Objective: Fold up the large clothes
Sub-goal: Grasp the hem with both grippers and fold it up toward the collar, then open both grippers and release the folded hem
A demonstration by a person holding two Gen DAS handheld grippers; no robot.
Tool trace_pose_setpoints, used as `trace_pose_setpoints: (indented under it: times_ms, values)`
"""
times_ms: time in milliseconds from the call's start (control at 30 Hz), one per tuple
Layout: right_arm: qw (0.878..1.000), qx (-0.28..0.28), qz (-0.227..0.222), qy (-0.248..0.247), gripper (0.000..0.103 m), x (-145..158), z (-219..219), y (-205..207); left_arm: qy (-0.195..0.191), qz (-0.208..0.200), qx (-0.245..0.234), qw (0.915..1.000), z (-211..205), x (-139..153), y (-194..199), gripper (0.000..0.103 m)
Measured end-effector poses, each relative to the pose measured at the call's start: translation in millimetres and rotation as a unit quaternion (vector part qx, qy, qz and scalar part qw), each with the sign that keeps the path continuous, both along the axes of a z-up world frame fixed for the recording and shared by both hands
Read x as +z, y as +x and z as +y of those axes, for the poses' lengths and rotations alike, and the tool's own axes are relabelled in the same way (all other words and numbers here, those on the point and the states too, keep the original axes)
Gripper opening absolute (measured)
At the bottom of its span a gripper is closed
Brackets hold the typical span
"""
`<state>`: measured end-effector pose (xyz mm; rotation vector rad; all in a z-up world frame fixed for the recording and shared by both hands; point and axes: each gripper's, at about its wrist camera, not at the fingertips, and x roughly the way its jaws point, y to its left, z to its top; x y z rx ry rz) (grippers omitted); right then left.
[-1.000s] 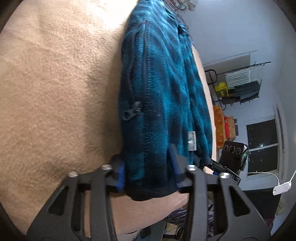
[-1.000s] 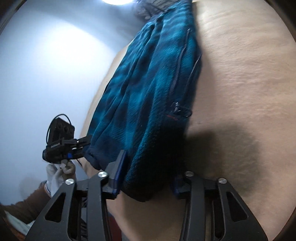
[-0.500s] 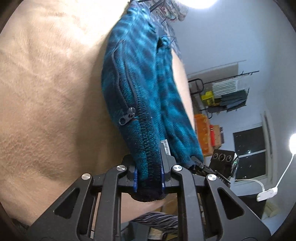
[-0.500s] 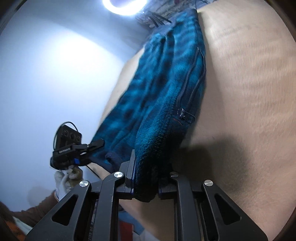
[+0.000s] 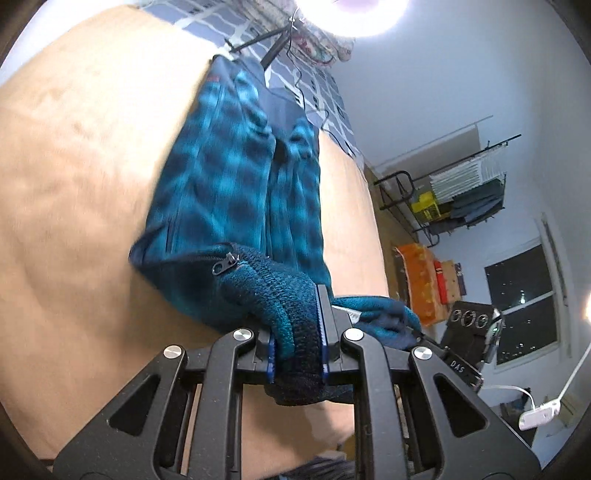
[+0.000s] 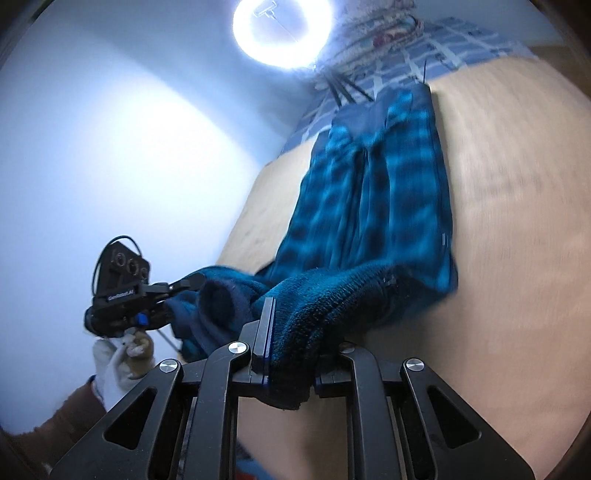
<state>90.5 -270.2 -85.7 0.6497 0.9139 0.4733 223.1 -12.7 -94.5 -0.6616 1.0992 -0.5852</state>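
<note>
Teal plaid fleece jacket (image 5: 236,192) on tan bed cover (image 5: 74,184), long axis running away from me, my left gripper (image 5: 297,354) and right gripper (image 6: 291,354) angled downward, each clamped on its near hem.

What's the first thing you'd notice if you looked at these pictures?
A fuzzy blue checked jacket stretched across a tan bed cover, its near edge pinched by the left tool and the right tool. Then the bright ring light glowing above.
</note>
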Motion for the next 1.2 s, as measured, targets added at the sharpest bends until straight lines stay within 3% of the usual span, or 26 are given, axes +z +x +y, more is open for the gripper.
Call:
trace_pose_setpoints:
  times_ms: [133, 367, 533, 700, 800, 867, 900, 933, 1033, 1133, 1200]
  values:
    - [0.999, -0.014, 0.008, -0.028, 0.014, -1, -5, 46, 0.005, 0.006, 0.021, 0.9997, -7, -10, 40, 0.015]
    - [0.997, -0.040, 0.054, -0.043, 0.013, -46, -18, 114, 0.005, 0.045, 0.048, 0.9978, -18, -59, 106, 0.015]
    - [0.995, -0.043, 0.089, -0.022, 0.013, -84, -28, 142, 0.004, 0.058, 0.047, 0.9972, -22, -95, 124, 0.015]
    - [0.993, -0.045, 0.102, 0.040, 0.015, -102, -40, 144, -0.017, 0.059, 0.042, 0.9972, -21, -108, 125, 0.017]
    - [0.988, -0.047, 0.112, 0.099, 0.022, -105, -52, 141, -0.064, 0.084, 0.039, 0.9936, -13, -113, 130, 0.024]
    - [0.981, -0.048, 0.121, 0.146, 0.028, -106, -61, 139, -0.116, 0.108, 0.038, 0.9866, -4, -119, 135, 0.040]
    - [0.975, -0.049, 0.125, 0.176, 0.037, -109, -66, 138, -0.156, 0.119, 0.039, 0.9798, 2, -123, 138, 0.048]
    - [0.970, -0.051, 0.126, 0.201, 0.054, -110, -70, 138, -0.185, 0.126, 0.042, 0.9737, 7, -125, 139, 0.056]
    - [0.955, -0.075, 0.104, 0.269, 0.071, -109, -88, 132, -0.245, 0.137, 0.049, 0.9585, 19, -130, 143, 0.068]
    - [0.953, -0.087, 0.085, 0.278, 0.071, -103, -103, 126, -0.244, 0.102, 0.052, 0.9631, 36, -117, 146, 0.068]
    - [0.974, -0.079, 0.045, 0.208, 0.071, -83, -105, 118, -0.210, 0.061, 0.054, 0.9744, 47, -104, 147, 0.068]
